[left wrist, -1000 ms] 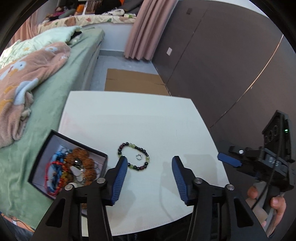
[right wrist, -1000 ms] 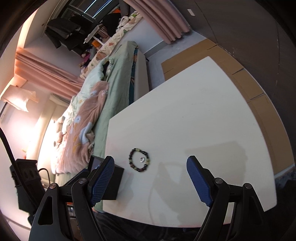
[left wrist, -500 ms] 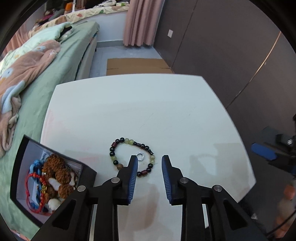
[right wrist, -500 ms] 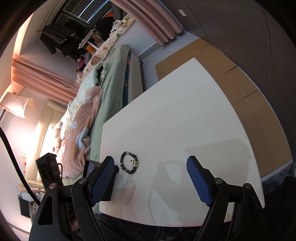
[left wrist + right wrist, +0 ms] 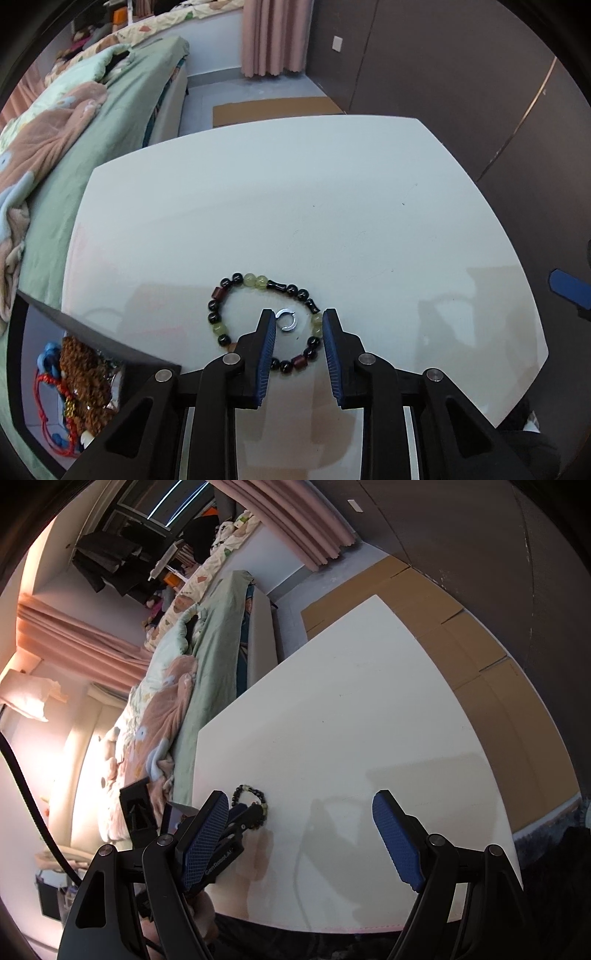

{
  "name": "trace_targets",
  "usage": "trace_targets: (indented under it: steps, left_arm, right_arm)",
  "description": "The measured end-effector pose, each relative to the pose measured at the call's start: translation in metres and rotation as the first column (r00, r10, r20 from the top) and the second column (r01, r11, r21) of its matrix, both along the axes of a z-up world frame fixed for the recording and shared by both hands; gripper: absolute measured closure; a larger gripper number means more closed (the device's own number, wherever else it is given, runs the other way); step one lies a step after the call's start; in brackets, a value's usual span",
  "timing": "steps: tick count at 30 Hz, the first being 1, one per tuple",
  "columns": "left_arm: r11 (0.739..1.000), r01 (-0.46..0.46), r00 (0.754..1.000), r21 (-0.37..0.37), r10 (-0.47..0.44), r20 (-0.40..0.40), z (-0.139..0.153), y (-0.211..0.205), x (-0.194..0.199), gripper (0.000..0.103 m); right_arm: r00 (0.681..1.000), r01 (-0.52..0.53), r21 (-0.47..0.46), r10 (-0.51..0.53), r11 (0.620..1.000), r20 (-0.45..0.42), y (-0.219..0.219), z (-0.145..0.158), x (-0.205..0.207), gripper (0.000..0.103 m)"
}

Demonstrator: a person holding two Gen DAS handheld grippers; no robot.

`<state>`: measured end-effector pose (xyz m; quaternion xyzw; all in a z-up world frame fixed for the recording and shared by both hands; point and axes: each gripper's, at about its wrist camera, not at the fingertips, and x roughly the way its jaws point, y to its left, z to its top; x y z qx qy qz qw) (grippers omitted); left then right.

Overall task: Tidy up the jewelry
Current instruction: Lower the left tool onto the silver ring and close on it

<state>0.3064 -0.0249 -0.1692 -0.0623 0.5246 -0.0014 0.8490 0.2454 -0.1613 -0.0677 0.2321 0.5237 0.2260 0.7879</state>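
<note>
A bracelet (image 5: pixel 251 277) of black, green and brown beads lies flat on the white table (image 5: pixel 295 184). A small silver ring (image 5: pixel 286 319) rests inside its loop. My left gripper (image 5: pixel 297 315) points steeply down over them. Its jaws stand narrowly apart around the ring and the bracelet's right side, and the pads press on nothing. The right wrist view shows the bracelet (image 5: pixel 255 792) partly behind the left gripper's fingers (image 5: pixel 240 821). My right gripper (image 5: pixel 300 801) hangs wide open above the table's near edge with nothing between its fingers.
A black jewelry box (image 5: pixel 92 343) at the table's near left corner holds brown bead strands and red and blue cords. A bed (image 5: pixel 110 129) with blankets runs along the left. Cardboard (image 5: pixel 480 664) covers the floor beyond the table. A dark wall stands on the right.
My left gripper has come down and forward over the bracelet, and its jaws have narrowed from wide to a small gap around the ring. The right gripper has hardly moved.
</note>
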Motion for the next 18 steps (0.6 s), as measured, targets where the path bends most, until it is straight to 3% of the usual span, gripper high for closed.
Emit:
trace_targets:
  steps: [10,18]
  left_arm:
    - [1.000,-0.011,0.999,-0.016,0.011,0.039,0.013,0.011,-0.006,0.078]
    - [1.000,0.021,1.000,0.005,-0.021,0.018,0.003,0.002,0.001,0.080]
  right_arm:
    - [1.000,-0.016,-0.013,0.016,1.000,0.002,0.008,0.000,0.000,0.022]
    - [0.999,-0.034,-0.032,0.034,0.999,-0.002,0.012,-0.001,0.000,0.022]
